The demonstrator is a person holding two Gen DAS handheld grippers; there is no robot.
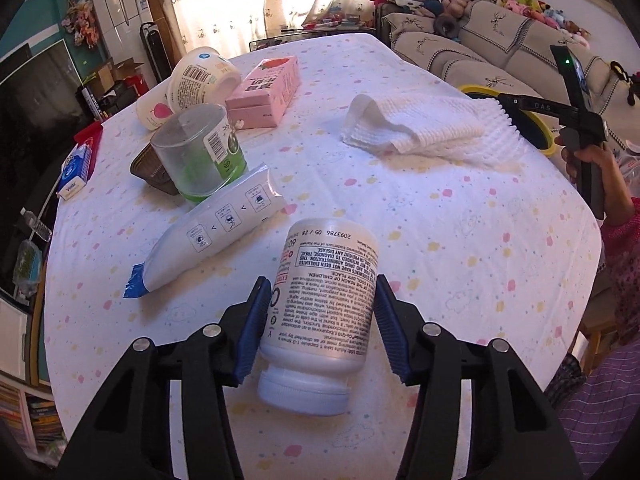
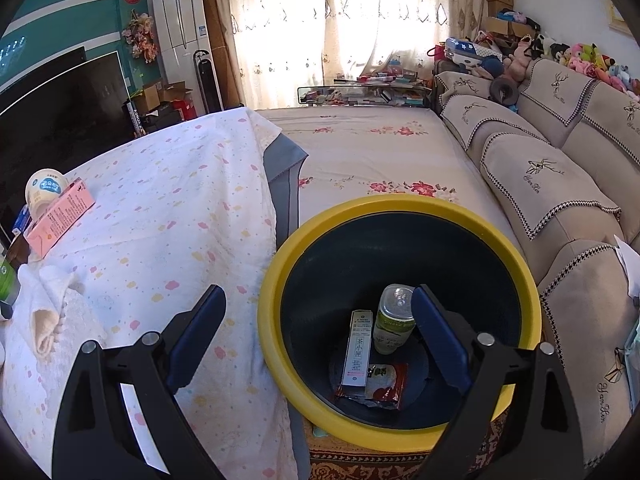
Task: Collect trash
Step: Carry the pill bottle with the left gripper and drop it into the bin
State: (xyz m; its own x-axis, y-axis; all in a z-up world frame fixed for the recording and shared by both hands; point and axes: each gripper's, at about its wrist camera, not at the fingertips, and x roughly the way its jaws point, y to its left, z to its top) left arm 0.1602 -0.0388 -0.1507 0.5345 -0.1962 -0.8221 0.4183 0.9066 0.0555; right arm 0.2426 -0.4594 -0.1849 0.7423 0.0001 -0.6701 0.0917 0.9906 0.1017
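Observation:
My left gripper [image 1: 320, 300] is shut on a white pill bottle [image 1: 324, 312], cap toward me, just above the table. A white tube [image 1: 212, 236], a clear green-labelled cup [image 1: 200, 152], a pink carton [image 1: 266, 92] and a white tub [image 1: 200, 76] lie further left on the cloth. My right gripper [image 2: 320, 320] is open and empty above the yellow-rimmed bin [image 2: 276, 280], which holds a small bottle [image 2: 394, 320], a slim box [image 2: 357, 348] and a red wrapper [image 2: 384, 388]. The right gripper also shows at the right edge of the left wrist view [image 1: 508, 100].
A white towel [image 1: 428, 128] lies on the table's far right side. A tissue pack [image 1: 74, 172] sits at the left edge. A sofa [image 2: 560, 184] stands behind the bin, beside a floral mat [image 2: 372, 152].

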